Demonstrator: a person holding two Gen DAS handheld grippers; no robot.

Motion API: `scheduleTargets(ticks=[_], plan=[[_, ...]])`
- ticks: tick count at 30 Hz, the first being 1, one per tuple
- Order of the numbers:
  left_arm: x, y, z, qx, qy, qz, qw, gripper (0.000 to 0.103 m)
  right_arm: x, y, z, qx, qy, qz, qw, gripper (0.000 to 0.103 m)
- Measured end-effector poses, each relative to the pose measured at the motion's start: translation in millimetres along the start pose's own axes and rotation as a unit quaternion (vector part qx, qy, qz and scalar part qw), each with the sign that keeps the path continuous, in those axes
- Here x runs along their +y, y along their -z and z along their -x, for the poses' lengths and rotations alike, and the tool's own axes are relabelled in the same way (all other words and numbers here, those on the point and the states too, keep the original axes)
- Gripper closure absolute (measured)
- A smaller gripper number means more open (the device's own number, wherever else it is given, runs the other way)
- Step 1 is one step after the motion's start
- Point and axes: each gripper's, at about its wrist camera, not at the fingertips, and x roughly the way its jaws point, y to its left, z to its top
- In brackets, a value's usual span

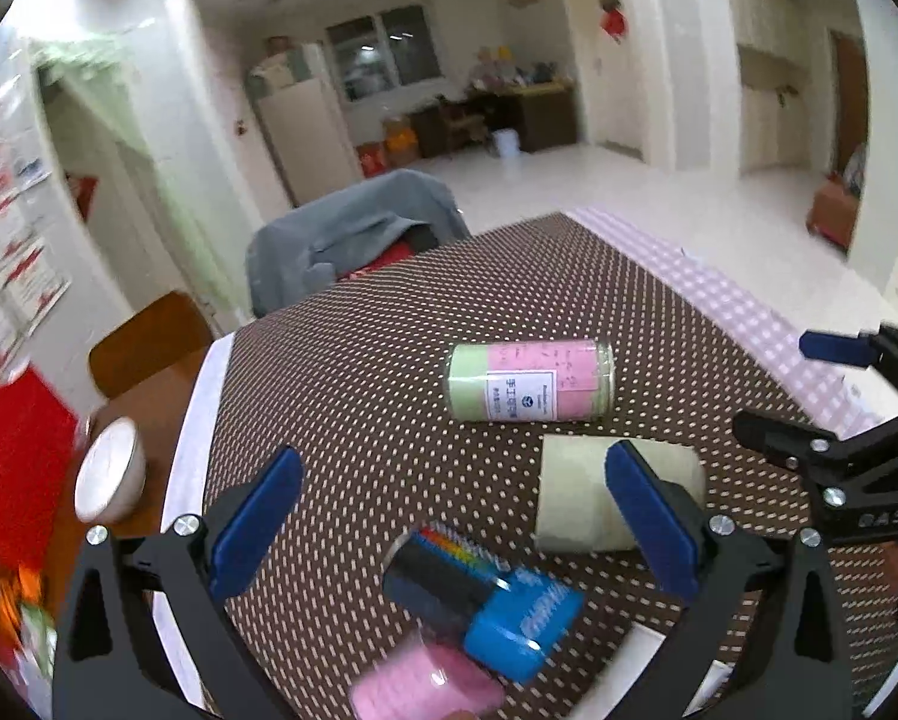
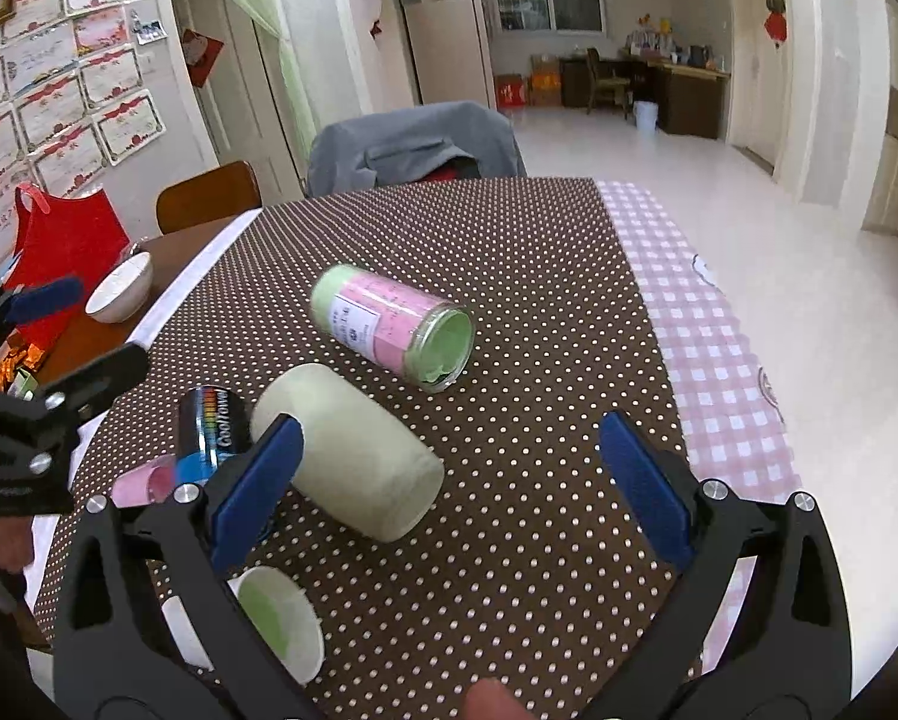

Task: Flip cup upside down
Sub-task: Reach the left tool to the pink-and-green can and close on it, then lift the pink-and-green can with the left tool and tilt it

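Now the pale cup (image 2: 353, 450) lay sideways at 9 o'clock of the right gripper (image 2: 449, 480); both grippers' jaws gaped empty. It looked light, stiff, probably slick: best gripped mid-wall.

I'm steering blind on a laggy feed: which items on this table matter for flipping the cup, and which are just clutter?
For the job:
- pale green cup, lying on its side
- right gripper, open
- left gripper, open

Lying about:
- pink-and-green glass jar, on its side
- blue-capped can
- pink cup
- white bowl
- small green-lined cup
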Motion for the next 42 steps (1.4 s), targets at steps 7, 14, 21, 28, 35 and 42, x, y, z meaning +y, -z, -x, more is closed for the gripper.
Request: scheduleTargets(ticks=[7, 14, 21, 28, 35, 42], plan=[[1.9, -28.0, -64.9, 0.042, 0.045, -0.088, 0.9943, 0.004, -5.6, -19.8, -34.9, 0.032, -0.002, 0.003, 0.999, 0.006], [-1.0, -48.4, -125.0, 0.095, 0.098, -0.164, 0.9768, 0.004, -12.2, -33.6, -72.5, 0.073, -0.016, 0.010, 0.997, 0.006], [-24.1, -54.0, -161.4, 0.140, 0.154, -0.286, 0.9352, 0.004, -21.2, -41.5, -90.5, 0.084, -0.027, -0.006, 0.996, 0.006], [-46.8, -57.0, -189.4, 0.155, 0.187, -0.345, 0.9067, 0.004, -27.5, -43.0, -102.5, 0.091, -0.029, -0.012, 0.995, 0.006], [-56.9, -69.8, -220.0, 0.179, 0.232, -0.345, 0.8914, 0.004, -35.7, -41.7, -113.4, 0.099, -0.028, -0.020, 0.994, 0.006], [-61.6, -74.2, -252.2, 0.205, 0.238, -0.337, 0.8877, 0.025, -44.3, -39.7, -122.3, 0.104, -0.028, -0.029, 0.994, 0.006]])
